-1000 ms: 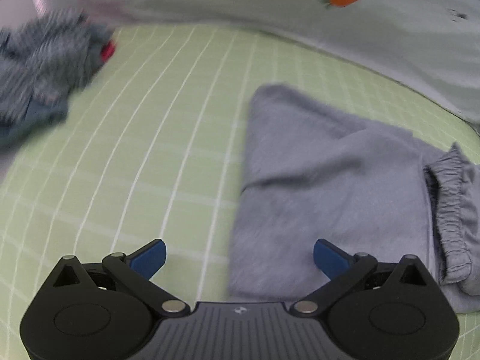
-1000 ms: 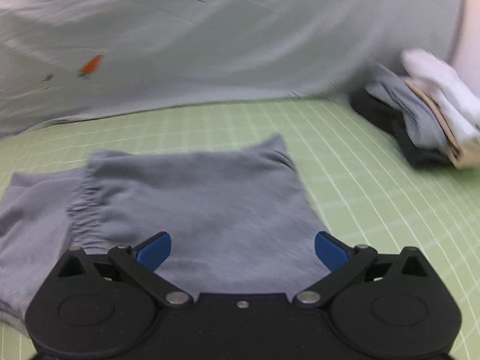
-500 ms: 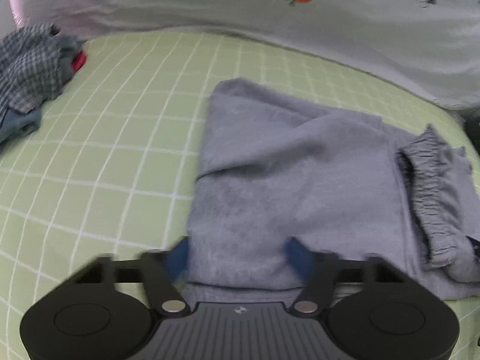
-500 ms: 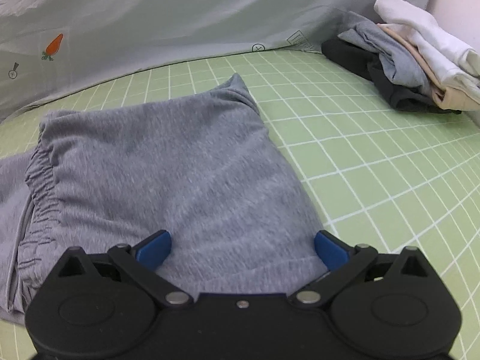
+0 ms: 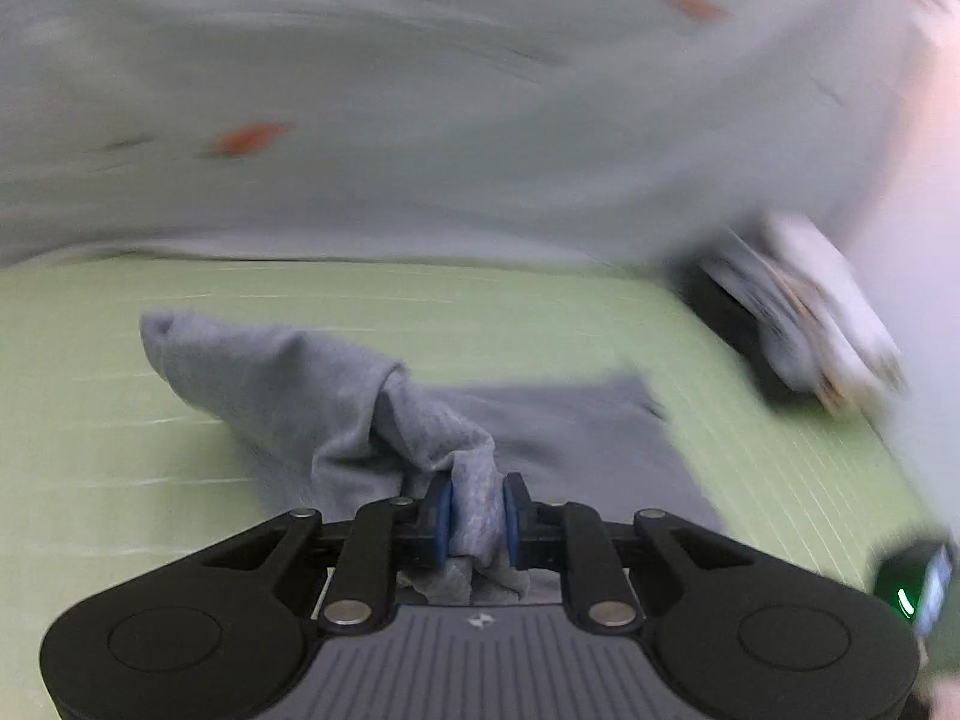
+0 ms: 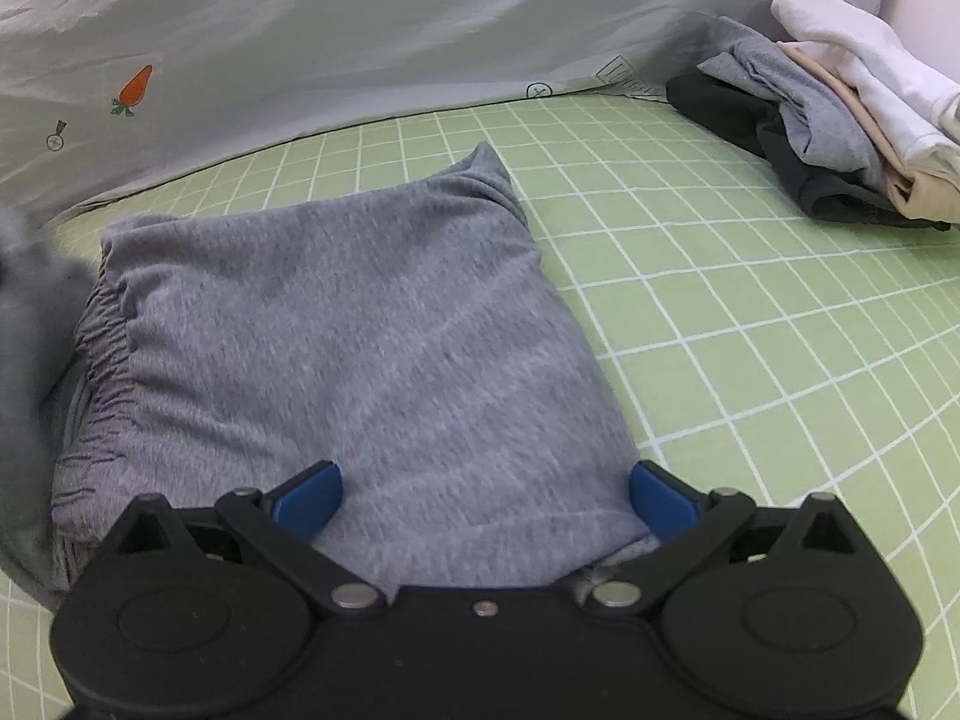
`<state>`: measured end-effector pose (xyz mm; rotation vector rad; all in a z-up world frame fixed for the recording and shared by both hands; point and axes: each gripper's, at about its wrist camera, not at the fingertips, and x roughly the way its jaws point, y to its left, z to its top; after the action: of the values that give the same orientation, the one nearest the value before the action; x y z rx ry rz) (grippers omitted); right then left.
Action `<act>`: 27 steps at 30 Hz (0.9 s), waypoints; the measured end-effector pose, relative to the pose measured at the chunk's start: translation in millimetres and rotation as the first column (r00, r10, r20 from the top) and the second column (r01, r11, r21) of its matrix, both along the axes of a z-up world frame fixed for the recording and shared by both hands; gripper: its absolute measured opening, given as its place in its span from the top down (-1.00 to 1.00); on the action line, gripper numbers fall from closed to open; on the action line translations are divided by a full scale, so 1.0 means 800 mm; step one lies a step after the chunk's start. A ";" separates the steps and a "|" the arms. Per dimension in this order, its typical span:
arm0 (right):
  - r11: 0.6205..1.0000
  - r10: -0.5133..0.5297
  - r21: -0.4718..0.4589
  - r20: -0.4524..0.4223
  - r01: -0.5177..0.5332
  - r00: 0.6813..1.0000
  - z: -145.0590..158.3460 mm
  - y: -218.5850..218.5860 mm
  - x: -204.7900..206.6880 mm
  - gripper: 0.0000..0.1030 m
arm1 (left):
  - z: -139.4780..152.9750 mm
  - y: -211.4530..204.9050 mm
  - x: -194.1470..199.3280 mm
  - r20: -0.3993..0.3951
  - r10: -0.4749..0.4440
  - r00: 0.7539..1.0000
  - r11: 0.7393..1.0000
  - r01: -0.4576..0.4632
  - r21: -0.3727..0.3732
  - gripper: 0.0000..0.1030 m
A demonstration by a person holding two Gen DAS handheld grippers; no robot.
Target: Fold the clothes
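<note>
The grey sweatpants (image 6: 336, 348) lie partly folded on the green gridded tabletop (image 6: 750, 312), their gathered waistband toward the left; the knit looks soft, light and limp, so it should sag and bunch wherever it is lifted (best taken at an edge or corner, not mid-panel). The left claw (image 5: 477, 516) is pressed together, pinching a bunched fold of that fabric, which trails up off the surface. The right claw (image 6: 483, 489) hangs spread wide over the near hem, gripping nothing.
</note>
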<state>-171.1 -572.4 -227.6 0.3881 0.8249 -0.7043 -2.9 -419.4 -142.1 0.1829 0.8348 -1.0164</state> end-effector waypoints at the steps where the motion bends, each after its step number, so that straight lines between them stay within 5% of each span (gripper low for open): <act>1: 1.000 0.003 0.003 -0.001 -0.003 1.000 0.000 -0.001 -0.001 -1.00 | -0.007 -0.017 -0.014 0.017 -0.060 0.998 0.998 0.059 0.034 0.51; 5: 1.000 0.007 0.029 0.004 -0.007 1.000 0.001 -0.008 -0.008 -1.00 | -0.026 -0.034 -0.040 0.043 -0.137 0.990 0.985 0.132 0.108 0.12; 9: 1.000 0.004 0.021 0.014 -0.004 1.000 0.011 -0.009 -0.009 -1.00 | -0.007 0.008 -0.012 -0.066 -0.015 0.998 1.000 0.014 -0.006 -0.47; 12: 1.000 -0.006 0.016 0.039 0.006 0.999 0.022 -0.009 -0.006 -1.00 | 0.003 0.044 0.010 -0.084 0.114 0.990 0.993 -0.118 -0.033 -0.49; 17: 1.000 -0.002 -0.025 0.109 0.005 0.994 0.056 -0.002 0.010 -1.00 | -0.021 0.079 0.031 -0.066 0.278 0.958 0.959 -0.273 0.079 -0.53; 24: 0.992 0.078 0.070 0.326 -0.107 0.942 0.100 -0.003 0.033 -0.97 | -0.065 0.080 0.033 -0.114 0.292 0.950 0.943 -0.267 0.197 -0.53; 27: 0.972 0.171 0.100 0.315 -0.212 0.933 0.095 0.010 0.060 -0.65 | -0.066 0.071 0.030 -0.106 0.264 0.959 0.949 -0.239 0.205 -0.53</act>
<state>-123.2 -564.7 -151.3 0.5146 0.6064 -0.3942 21.0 -362.4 -195.0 0.1675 1.0493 -0.7131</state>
